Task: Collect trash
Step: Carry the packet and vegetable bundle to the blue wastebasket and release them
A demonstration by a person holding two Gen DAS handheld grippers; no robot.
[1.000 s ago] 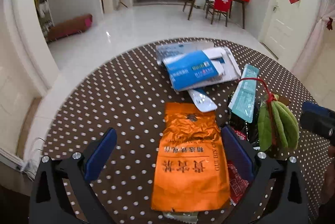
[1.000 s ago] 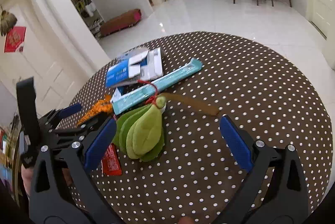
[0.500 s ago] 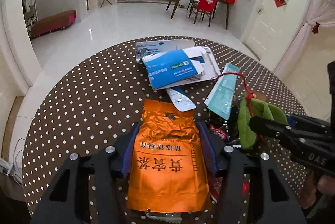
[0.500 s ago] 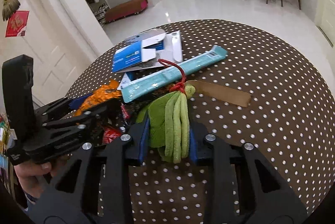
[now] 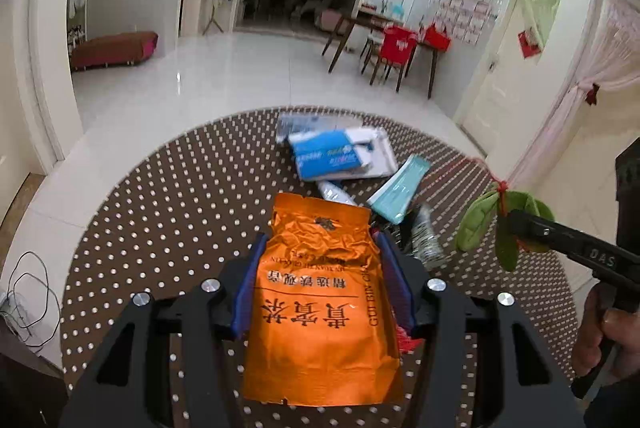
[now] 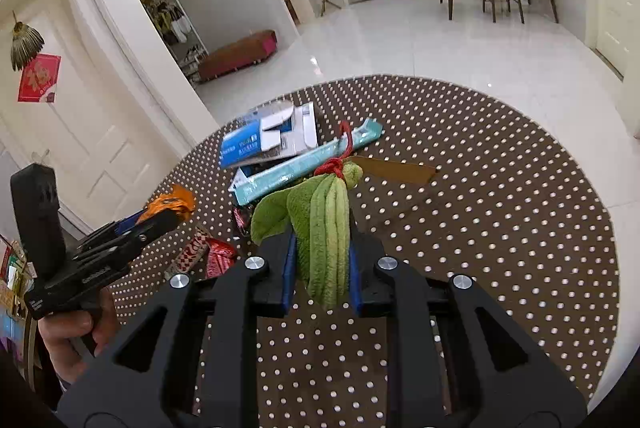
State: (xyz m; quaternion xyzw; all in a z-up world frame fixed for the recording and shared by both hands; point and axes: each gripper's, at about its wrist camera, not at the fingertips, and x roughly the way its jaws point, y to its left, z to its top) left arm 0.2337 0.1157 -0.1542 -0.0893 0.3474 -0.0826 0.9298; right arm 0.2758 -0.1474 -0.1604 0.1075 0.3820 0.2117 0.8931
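Trash under your control: one orange foil pouch [image 5: 320, 304], creased at its torn top and printed with dark characters, pinched at both edges by your left gripper [image 5: 320, 292] above the dotted tablecloth [image 5: 160, 212]. Your right gripper [image 6: 322, 268] has closed on one green leaf bundle [image 6: 324, 228], ribbed, folded and tied with a red cord [image 6: 340, 156], held above the cloth. Lying on the cloth: one blue-and-white box [image 5: 332, 154], one long teal packet [image 6: 304, 164], one brown paper strip [image 6: 394, 170] and one red wrapper [image 6: 218, 258] near the bundle.
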